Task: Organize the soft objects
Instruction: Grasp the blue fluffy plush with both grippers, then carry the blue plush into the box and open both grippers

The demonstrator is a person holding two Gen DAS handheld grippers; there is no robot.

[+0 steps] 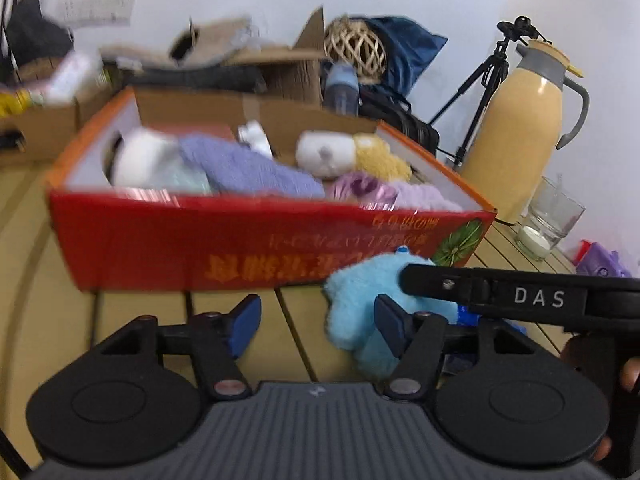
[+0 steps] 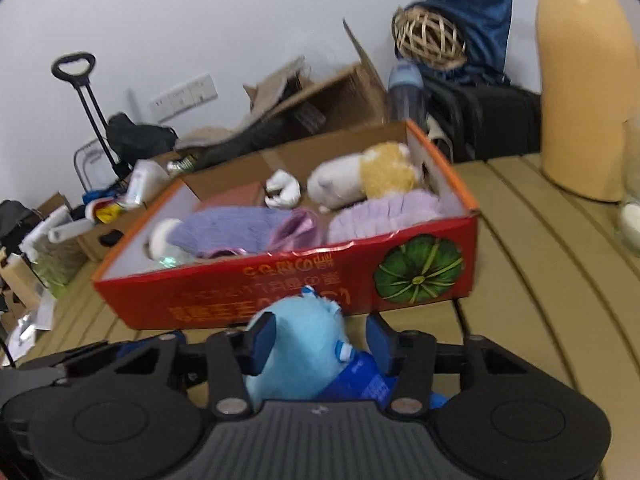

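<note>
A light blue plush toy (image 2: 300,344) lies on the slatted table in front of a red cardboard box (image 2: 280,284). My right gripper (image 2: 320,342) is open with the plush between its blue pads; the left pad touches it. In the left wrist view the plush (image 1: 360,304) sits by the right finger of my left gripper (image 1: 316,326), which is open and empty. The right gripper's body crosses that view above the plush. The red box (image 1: 160,240) holds a purple knit cloth (image 1: 248,168), a white-and-yellow plush (image 1: 352,154), lilac cloths and a white soft toy.
A yellow thermos jug (image 1: 516,136) and a glass with a candle (image 1: 548,224) stand right of the box. A purple item (image 1: 604,264) lies at the far right. Behind the box are cardboard boxes, a wicker ball (image 1: 354,50), a blue bag and a tripod (image 1: 484,84).
</note>
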